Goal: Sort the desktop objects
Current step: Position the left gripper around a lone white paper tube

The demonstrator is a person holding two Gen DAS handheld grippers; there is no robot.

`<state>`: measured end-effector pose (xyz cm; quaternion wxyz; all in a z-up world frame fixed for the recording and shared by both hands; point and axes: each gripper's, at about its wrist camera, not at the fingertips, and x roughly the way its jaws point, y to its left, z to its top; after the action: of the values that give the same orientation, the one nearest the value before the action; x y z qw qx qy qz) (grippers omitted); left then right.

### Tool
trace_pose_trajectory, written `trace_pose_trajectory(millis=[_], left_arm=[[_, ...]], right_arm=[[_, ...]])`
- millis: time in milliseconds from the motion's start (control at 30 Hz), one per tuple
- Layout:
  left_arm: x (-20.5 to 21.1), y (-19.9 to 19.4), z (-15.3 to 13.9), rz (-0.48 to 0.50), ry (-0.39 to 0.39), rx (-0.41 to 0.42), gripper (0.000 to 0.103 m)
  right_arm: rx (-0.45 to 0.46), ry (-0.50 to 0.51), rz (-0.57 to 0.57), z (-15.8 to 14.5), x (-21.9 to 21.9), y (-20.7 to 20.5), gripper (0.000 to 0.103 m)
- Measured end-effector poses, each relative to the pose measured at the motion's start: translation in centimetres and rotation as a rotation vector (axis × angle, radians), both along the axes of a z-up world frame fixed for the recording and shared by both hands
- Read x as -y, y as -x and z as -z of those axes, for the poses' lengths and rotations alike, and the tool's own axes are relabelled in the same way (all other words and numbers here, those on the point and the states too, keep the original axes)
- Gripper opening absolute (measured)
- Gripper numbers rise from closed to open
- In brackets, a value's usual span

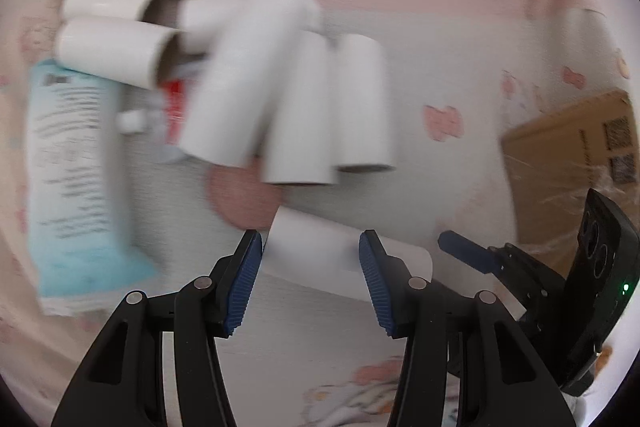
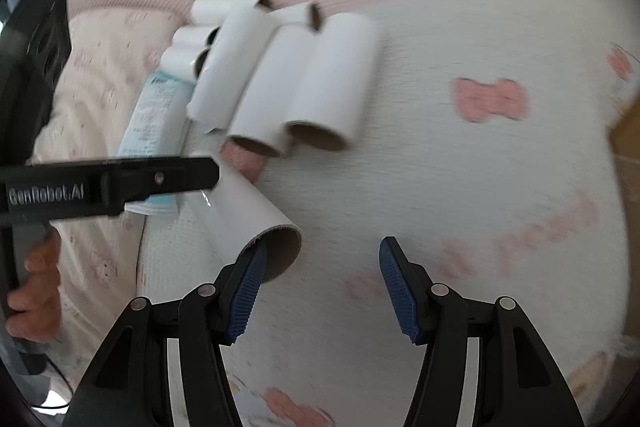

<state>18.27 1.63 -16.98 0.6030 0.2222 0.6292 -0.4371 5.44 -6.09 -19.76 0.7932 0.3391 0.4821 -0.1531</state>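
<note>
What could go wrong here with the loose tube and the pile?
1. The loose tube lies between the open left gripper pads, seemingly unclamped; it is round and could roll away.
2. The pile of tubes is stacked unevenly over the blue pack; a nudge may topple it.
3. The right gripper, open and empty, sits close to the tube's end, and to the left gripper; they could collide.

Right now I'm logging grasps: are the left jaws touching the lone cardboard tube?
Cannot tell. Left wrist view shows the lone cardboard tube between the left gripper pads, but blur hides any gap.
</note>
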Motion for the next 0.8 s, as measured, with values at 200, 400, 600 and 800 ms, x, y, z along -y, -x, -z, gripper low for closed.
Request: trace_pose_trajectory(millis=[200, 400, 600, 800], left_arm=[[2.7, 4.1, 1.3, 0.069, 0.023, -0.054, 0.057], [4.8, 6.3, 2.5, 0.16, 0.005, 0.022, 0.057], [4.2, 5.5, 3.7, 0.114, -0.029, -0.064, 0.057], [3.0, 4.7, 2.4, 0.105, -0.018, -0.063, 0.057]], right_arm=[[-0.053, 0.082, 0.02, -1.5, 2.6, 6.6, 0.056], [-0.099, 0.002, -0.006, 0.4, 3.0, 6.0, 0.056], [-0.216, 0.002, -0.034, 0.5, 2.9, 6.8, 0.056], [-0.195, 0.008, -0.01, -1.1, 2.7, 7.7, 0.056]])
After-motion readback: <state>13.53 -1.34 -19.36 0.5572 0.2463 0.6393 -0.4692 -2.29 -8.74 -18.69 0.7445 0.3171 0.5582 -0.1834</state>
